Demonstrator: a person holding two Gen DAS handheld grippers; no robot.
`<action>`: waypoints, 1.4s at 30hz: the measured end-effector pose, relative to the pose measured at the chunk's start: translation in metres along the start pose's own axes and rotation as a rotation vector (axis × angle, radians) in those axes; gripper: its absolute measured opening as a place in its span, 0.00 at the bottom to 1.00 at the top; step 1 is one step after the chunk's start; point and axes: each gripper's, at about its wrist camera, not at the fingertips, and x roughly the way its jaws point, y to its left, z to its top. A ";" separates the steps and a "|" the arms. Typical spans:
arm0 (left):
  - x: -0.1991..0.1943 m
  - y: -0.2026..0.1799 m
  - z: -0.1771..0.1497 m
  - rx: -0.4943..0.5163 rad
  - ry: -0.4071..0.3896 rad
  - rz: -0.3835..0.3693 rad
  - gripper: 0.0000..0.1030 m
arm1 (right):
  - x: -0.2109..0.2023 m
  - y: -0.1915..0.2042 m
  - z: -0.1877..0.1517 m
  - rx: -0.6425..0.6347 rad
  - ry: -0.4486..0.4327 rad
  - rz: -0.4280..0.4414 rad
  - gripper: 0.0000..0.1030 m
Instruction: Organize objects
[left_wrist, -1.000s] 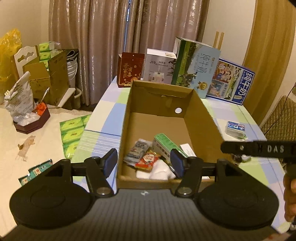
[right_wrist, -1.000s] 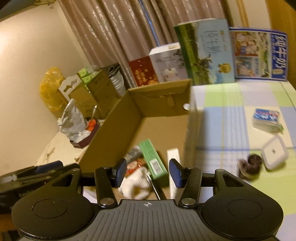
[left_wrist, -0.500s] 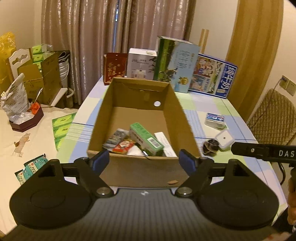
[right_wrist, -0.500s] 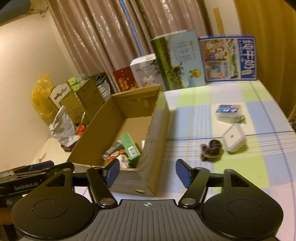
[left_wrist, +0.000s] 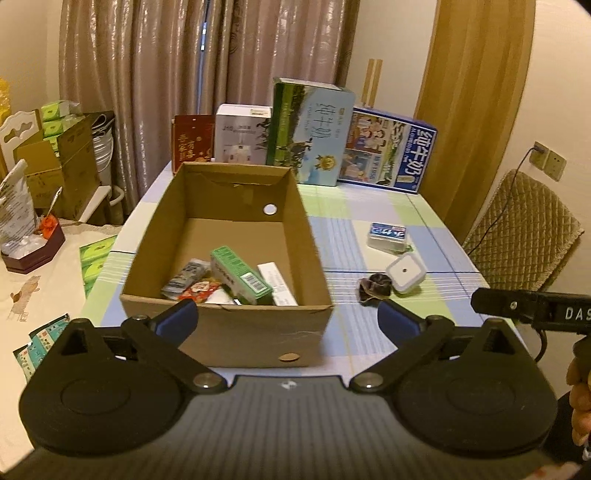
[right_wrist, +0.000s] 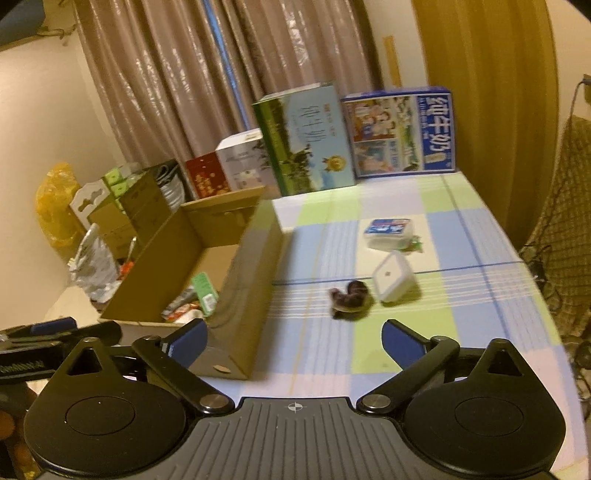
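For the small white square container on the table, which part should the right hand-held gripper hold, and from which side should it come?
Probably the two opposite side walls of the white square container, coming from above. It lies flat, lid up and low. The right hand-held gripper is open. Keep off the dark scrunchie beside it.

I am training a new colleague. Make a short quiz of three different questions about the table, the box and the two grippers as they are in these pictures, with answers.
1. True or false: the right gripper is holding the dark scrunchie.
2. Which item lies inside the cardboard box? A) the white square container B) the green carton C) the blue-topped tin
3. Fill in: the jaws of the left gripper stand ____.

Key
1. False: it is open and empty, and the scrunchie lies on the tablecloth.
2. B: the container and tin lie on the cloth, right of the box.
3. Open, holding nothing.
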 end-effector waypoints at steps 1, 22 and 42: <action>0.000 -0.003 0.000 0.002 0.001 -0.006 0.99 | -0.002 -0.004 -0.002 0.006 0.000 -0.009 0.97; 0.026 -0.066 -0.001 0.103 0.040 -0.079 0.99 | -0.027 -0.065 -0.009 0.074 -0.032 -0.118 0.98; 0.046 -0.097 -0.009 0.140 0.081 -0.116 0.99 | -0.030 -0.091 -0.017 0.120 -0.037 -0.150 0.98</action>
